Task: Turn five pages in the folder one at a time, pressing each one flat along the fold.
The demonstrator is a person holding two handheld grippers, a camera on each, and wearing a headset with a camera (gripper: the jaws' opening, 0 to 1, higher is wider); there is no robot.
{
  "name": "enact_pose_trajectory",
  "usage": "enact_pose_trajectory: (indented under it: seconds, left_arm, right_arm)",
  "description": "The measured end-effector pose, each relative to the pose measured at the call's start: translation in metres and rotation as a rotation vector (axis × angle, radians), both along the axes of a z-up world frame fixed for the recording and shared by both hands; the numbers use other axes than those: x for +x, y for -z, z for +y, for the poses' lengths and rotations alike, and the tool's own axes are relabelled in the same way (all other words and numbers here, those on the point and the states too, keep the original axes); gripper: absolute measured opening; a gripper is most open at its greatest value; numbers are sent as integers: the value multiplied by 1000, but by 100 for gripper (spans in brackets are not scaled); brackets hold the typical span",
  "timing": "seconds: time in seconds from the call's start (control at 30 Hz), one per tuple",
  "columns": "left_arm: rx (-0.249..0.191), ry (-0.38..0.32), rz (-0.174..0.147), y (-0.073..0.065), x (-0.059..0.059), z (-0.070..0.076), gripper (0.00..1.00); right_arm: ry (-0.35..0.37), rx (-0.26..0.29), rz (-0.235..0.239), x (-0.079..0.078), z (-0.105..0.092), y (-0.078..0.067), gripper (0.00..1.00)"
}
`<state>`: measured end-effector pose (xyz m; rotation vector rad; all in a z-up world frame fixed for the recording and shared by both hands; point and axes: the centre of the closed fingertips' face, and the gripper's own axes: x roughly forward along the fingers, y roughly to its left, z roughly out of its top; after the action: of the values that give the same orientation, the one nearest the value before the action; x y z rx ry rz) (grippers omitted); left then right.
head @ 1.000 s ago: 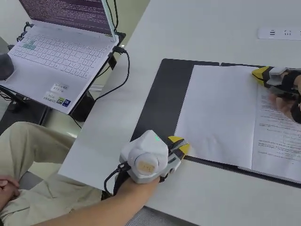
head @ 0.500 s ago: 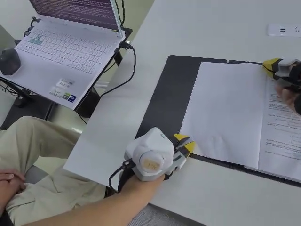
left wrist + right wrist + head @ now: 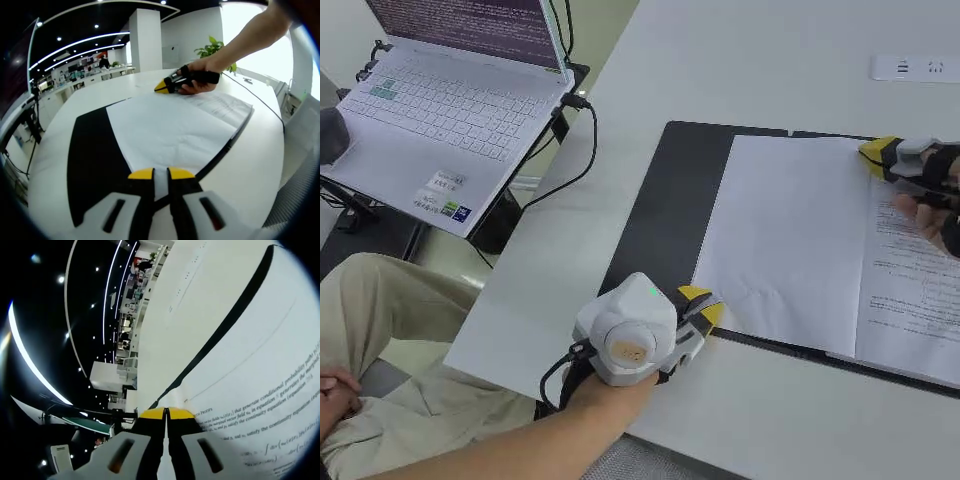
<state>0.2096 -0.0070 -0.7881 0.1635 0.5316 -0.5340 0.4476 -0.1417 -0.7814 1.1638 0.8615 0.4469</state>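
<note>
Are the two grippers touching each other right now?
Apart. In the head view the left gripper sits at the blank page's near corner, the right gripper at its far corner, with the whole page between them.

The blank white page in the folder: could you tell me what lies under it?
The black folder cover shows past the left edge of the blank page; any sheets beneath the page are covered.

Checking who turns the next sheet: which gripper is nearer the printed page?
Right. The right gripper rests at the top corner of the printed page, by the fold; the left gripper is at the near corner of the blank page, across the fold.
</note>
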Motion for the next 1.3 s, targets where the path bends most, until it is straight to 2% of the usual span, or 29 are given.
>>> enact_pose_trajectory:
  seconds: [0.17, 0.37, 0.73, 1.07, 1.17, 1.23, 1.3]
  left_arm:
    - [0, 1, 3, 0, 0, 0, 8]
    - [7, 4, 7, 0, -1, -1, 8]
    - [9, 9, 16, -1, -2, -3, 8]
    - [14, 11, 17, 0, -2, -2, 8]
    - [14, 10, 15, 0, -2, -2, 8]
    - [15, 10, 15, 0, -2, -2, 8]
    - [17, 13, 11, 0, -3, -2, 8]
  right_arm:
    - [-52, 8, 12, -13, 1, 2, 0]
    - [-76, 9, 21, -25, -1, 4, 0]
    - [-132, 18, 37, -65, -1, 0, 0]
    - [-214, 48, 58, -103, 1, -3, 0]
    - [-216, 55, 60, -111, -2, -4, 0]
    - [-250, 54, 66, -120, 1, -4, 0]
    - [-320, 38, 64, -137, 5, -5, 0]
